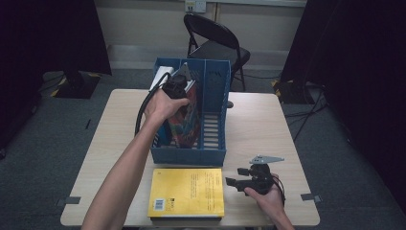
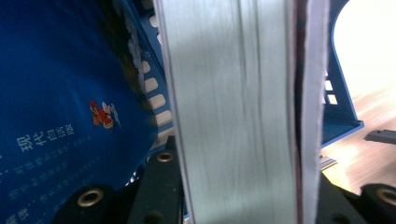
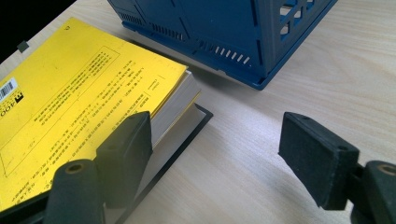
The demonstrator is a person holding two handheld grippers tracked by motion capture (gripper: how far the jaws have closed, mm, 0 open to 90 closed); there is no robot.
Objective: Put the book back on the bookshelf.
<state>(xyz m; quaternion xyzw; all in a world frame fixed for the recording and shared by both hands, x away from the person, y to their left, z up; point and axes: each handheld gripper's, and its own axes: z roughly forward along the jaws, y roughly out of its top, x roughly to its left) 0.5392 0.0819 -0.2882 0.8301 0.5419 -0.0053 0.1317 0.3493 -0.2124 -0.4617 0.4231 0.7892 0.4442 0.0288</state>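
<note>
A light wooden table (image 1: 258, 129) holds a big blue file box (image 1: 213, 96) with tall slots. The left gripper (image 1: 176, 88) is up over the box, in the person's left hand (image 1: 163, 106). It pinches a thick book (image 2: 233, 116) by its page edge, with one jaw on each side. The book stands up in a slot of the box, right under the gripper, and its colourful cover (image 1: 187, 120) faces sideways. In the left gripper view, another book with a blue cover (image 2: 60, 102) stands just beside it.

A yellow book (image 1: 187, 191) lies flat on the table, in front of the box. The right gripper (image 1: 249, 178) rests near the yellow book's right side. Its jaws are spread wide, with only bare table between them. One jaw sits just beside the book's corner.
</note>
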